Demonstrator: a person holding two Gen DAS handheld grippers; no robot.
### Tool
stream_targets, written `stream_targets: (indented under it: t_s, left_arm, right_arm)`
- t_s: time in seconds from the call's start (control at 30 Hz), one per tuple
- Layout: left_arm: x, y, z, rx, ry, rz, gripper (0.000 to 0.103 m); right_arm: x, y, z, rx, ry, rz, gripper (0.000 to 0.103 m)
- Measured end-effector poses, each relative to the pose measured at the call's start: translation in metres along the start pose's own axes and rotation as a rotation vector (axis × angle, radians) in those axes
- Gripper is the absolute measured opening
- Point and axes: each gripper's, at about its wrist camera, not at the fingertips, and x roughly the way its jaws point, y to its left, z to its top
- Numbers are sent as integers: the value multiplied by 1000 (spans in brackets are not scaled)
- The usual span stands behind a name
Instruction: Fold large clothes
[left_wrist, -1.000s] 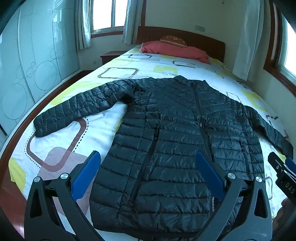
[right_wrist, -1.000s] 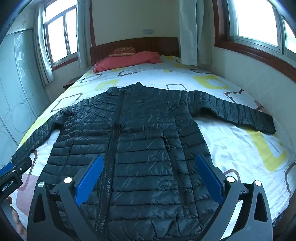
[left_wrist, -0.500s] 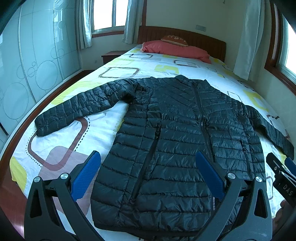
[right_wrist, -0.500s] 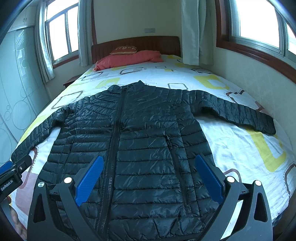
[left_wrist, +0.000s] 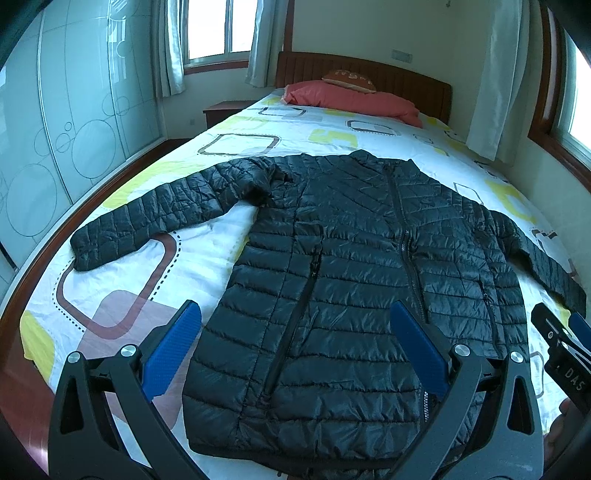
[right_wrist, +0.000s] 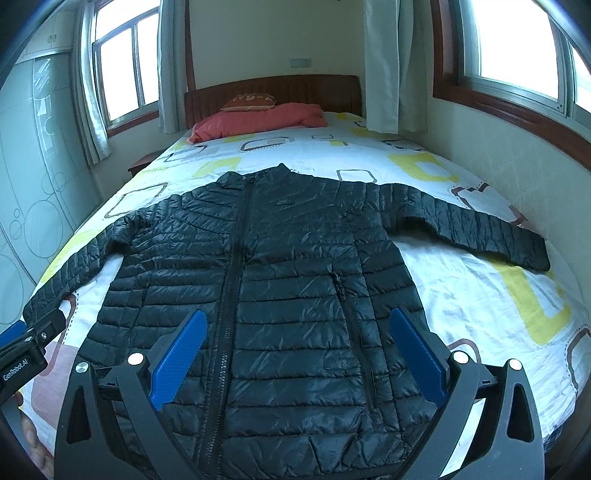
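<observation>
A black quilted puffer jacket (left_wrist: 351, 266) (right_wrist: 280, 273) lies flat and zipped on the bed, front up, collar toward the headboard and both sleeves spread out sideways. My left gripper (left_wrist: 295, 321) hovers open above the jacket's lower left hem, nothing between its blue pads (left_wrist: 173, 343). Over the hem's right half, my right gripper (right_wrist: 295, 325) is open too, its blue pads (right_wrist: 417, 354) wide apart and holding nothing. Each gripper shows at the edge of the other's view: the right gripper (left_wrist: 565, 354) and the left gripper (right_wrist: 26, 350).
The bed (left_wrist: 229, 144) carries a white sheet with yellow and brown squares, and a red pillow (right_wrist: 258, 118) lies by the wooden headboard. A wall with a window (right_wrist: 517, 110) runs close along the right side. Glass wardrobe doors (left_wrist: 55, 129) and a nightstand (left_wrist: 221, 110) stand left.
Both views have drawn back and risen slightly, so the jacket sits a little lower and farther in frame. The jacket has not moved and both grippers stay open.
</observation>
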Motion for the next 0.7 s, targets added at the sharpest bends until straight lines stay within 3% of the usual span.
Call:
stream_targets:
  t_s: [0.7]
  left_arm:
    - [-1, 4, -1, -7, 12, 3, 101]
  right_arm:
    - [-2, 4, 1, -13, 4, 3, 98]
